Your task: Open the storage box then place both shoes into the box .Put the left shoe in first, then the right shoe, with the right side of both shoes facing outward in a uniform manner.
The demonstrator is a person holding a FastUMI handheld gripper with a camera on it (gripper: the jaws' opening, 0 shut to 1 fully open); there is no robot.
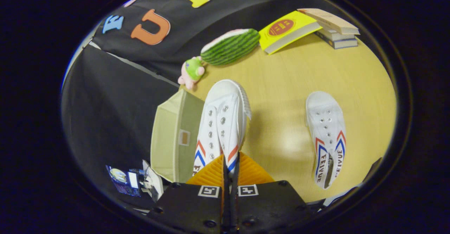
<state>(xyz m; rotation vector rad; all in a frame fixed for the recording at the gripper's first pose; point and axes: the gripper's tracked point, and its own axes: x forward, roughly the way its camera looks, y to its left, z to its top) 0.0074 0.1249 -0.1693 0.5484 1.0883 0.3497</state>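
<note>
My gripper [230, 158] is shut on the heel-end edge of a white canvas shoe [225, 118] with red and blue chevrons, its toe pointing away from me. This shoe hangs above the wooden table [299, 75], right beside the beige storage box [174, 135] that stands at the table's left edge. The box's lid state is hard to judge from here. The second white shoe [327, 135] lies flat on the table to the right of the fingers, toe pointing away, apart from the gripper.
Beyond the held shoe sit a watermelon-slice toy [230, 46] and a small green and pink plush [192, 71]. A yellow book [286, 30] leans on stacked books [334, 28] at the far right. Blue packaging [128, 180] lies low beside the box.
</note>
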